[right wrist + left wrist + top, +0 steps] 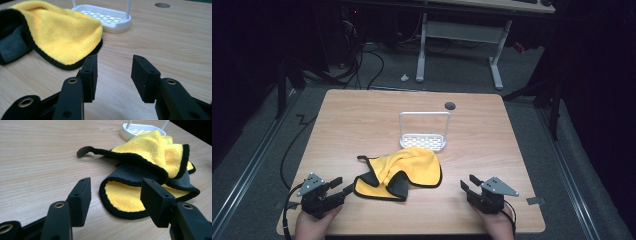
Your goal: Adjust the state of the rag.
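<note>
**Open fingers flank a crumpled cloth**

Fingers of the left gripper (343,186) stand well apart with nothing between them, and their tips sit just short of the near corner of the yellow cloth (404,172). In the left gripper view the left gripper (116,198) looks straight at that corner: a folded-over flap, yellow inside with a black hem, lies directly ahead of the gap and a little toward the right-hand finger. Beyond it the cloth rises in a rumpled heap, with a black hanging loop (83,150) trailing off up and to the left.

Fingers of the right gripper (469,182) are also parted and hold nothing. The right gripper (113,75) has bare bench (162,45) ahead of it; the cloth's rounded yellow edge (60,35) lies ahead and off to the left of its fingers, near but not touching.

The cloth lies bunched on the bench between the two grippers, its longer run going roughly from one gripper toward the other, slanting away toward the white rack (424,131) that stands just behind it and touches or nearly touches its far edge.

By my reading the left gripper is the nearer one and lined up on the hem, so a short push ahead would bring the flap between its fingers; the right would need to swing leftward first.
</note>
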